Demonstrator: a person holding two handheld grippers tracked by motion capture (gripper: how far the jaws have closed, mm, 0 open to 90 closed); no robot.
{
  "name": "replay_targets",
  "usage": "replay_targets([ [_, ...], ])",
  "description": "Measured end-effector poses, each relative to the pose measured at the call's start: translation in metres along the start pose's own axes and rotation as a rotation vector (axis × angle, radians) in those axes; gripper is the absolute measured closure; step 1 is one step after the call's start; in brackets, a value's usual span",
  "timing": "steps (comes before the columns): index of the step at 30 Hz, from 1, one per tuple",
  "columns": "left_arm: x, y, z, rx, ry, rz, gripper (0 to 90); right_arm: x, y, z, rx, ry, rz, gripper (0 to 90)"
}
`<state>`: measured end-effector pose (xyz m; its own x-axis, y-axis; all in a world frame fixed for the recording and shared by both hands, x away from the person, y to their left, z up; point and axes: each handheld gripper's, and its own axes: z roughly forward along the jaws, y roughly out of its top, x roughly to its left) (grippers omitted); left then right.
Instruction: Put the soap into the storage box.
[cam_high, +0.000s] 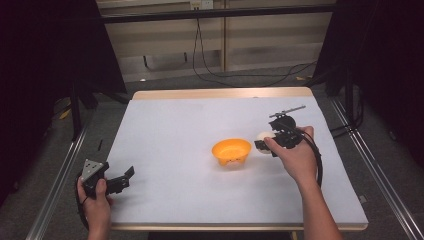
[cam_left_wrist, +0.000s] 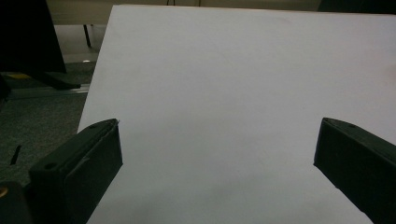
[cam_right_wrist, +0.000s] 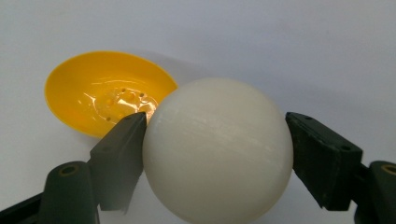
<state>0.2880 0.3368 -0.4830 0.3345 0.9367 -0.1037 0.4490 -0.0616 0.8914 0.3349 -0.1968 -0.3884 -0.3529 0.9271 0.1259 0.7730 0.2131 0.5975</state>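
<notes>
Holes in the floor of the orange bowl (cam_right_wrist: 105, 95) show in the right gripper view, where the right gripper (cam_right_wrist: 217, 154) has its jaws clamped on a cream ball (cam_right_wrist: 217, 154). From above, that ball (cam_high: 263, 136) hangs just right of the bowl (cam_high: 231, 151), right of the table's (cam_high: 170, 125) middle. The left gripper (cam_high: 125, 178), jaws wide, sits at the near left corner. White table; grey floor, cables behind.

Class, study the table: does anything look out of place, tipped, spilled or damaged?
Nothing stands out. The orange bowl sits upright on the white table, nothing in it. The right gripper is shut on a whole, unmarked ball beside the bowl. The left gripper is open, holding nothing.
</notes>
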Motion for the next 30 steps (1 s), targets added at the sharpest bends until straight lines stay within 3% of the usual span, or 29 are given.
replay_targets([
  [30,0.0,0.0,0.0,0.0,0.0,0.001,0.9,0.038,0.018,0.026,0.013,0.057,-0.052,23.4],
])
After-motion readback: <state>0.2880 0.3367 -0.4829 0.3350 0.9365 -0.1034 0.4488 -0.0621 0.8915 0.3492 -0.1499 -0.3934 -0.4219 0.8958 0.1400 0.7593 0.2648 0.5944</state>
